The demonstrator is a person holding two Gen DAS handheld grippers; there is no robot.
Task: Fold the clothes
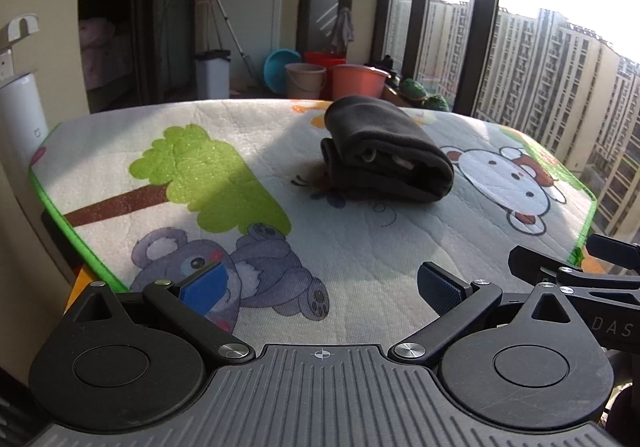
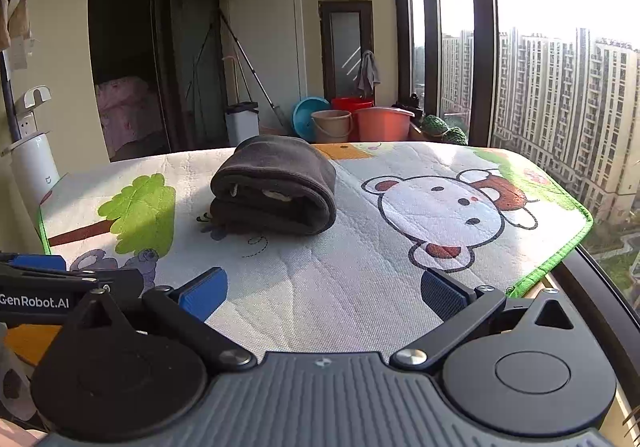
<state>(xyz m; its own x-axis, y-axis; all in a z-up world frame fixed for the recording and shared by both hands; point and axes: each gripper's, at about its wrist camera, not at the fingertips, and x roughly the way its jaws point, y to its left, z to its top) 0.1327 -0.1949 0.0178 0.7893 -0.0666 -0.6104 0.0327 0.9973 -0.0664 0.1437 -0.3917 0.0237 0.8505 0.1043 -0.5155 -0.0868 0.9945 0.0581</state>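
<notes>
Soft matt fleecy cloth for the dark folded garment [image 2: 276,187], quilted printed fabric with faint sheen for the mat [image 2: 360,279], matt black plastic, ribbed blue rubbery pads [image 2: 204,293], shiny metal screws.

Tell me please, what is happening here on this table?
A person holds two grippers and is folding clothes. A dark garment lies folded into a compact bundle on the cartoon mat. The left gripper and the right gripper are both open, hold nothing, and sit apart from the bundle. The fold looks finished.

"GenRobot.AI" on left gripper [image 2: 34,301]; "DAS" on right gripper [image 1: 612,327].
</notes>
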